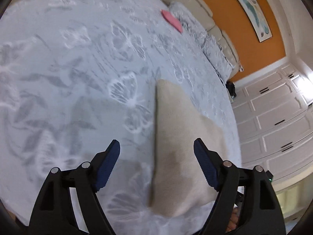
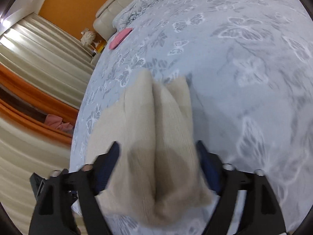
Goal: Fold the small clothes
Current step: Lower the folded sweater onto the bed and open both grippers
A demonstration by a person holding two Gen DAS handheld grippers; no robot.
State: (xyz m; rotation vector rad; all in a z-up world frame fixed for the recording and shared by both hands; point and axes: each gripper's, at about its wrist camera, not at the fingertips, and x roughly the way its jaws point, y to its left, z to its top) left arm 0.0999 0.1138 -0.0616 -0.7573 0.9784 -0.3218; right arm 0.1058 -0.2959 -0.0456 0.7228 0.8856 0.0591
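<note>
A cream knitted garment [image 1: 178, 145] lies on the pale blue butterfly-print bedspread [image 1: 78, 68]. In the left wrist view its straight folded edge runs down the middle between the fingers. My left gripper [image 1: 156, 150] is open, just above the garment's near end. In the right wrist view the same garment [image 2: 148, 133] shows two long folds side by side with a crease between them. My right gripper [image 2: 157, 150] is open, its fingers on either side of the folds. Neither gripper holds anything.
A folded pink cloth [image 1: 172, 20] lies far up the bed near the pillows [image 1: 213, 49]; it also shows in the right wrist view [image 2: 120, 38]. A cream headboard [image 1: 197, 5] and orange wall stand behind. White drawers [image 1: 273, 117] flank one side of the bed, curtains [image 2: 39, 58] the other.
</note>
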